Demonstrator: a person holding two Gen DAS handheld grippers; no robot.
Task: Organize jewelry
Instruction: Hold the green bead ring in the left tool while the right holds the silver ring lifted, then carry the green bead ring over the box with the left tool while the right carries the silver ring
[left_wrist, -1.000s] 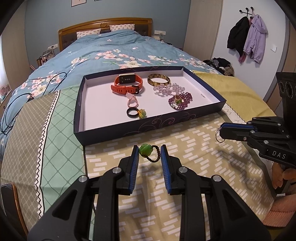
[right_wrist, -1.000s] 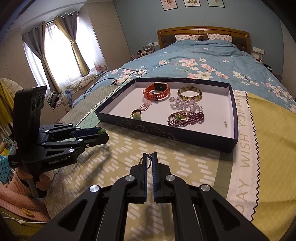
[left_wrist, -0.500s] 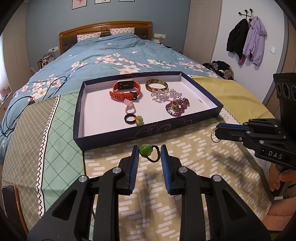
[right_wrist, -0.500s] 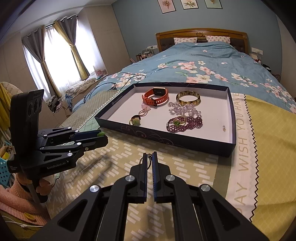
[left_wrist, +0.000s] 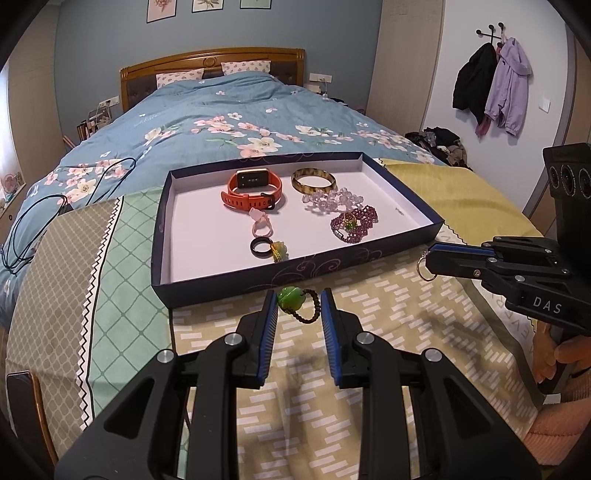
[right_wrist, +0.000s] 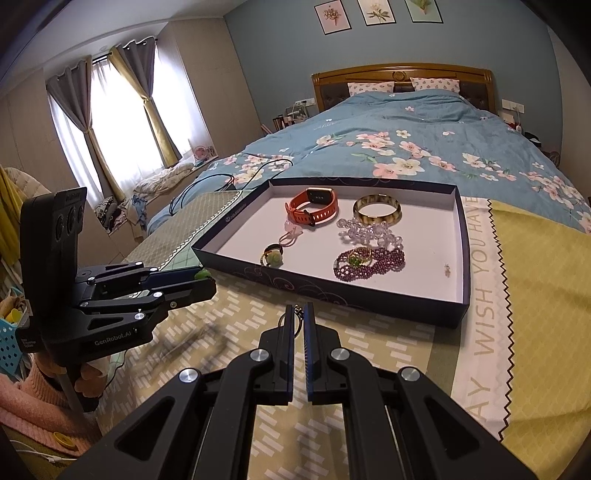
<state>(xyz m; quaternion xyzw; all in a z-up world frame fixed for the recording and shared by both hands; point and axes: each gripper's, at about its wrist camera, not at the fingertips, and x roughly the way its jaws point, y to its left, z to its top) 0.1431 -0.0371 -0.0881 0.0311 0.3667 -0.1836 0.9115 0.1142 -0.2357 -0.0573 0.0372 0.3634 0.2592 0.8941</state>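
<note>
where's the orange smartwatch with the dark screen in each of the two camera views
Left wrist view: the orange smartwatch with the dark screen lies in the back of the shallow dark blue box with the white floor, left of centre, above the middle of the picture.
Right wrist view: the same watch lies at the back of the box, near the picture's centre.
Shared landmark: the brown mottled bangle just right of it.
</note>
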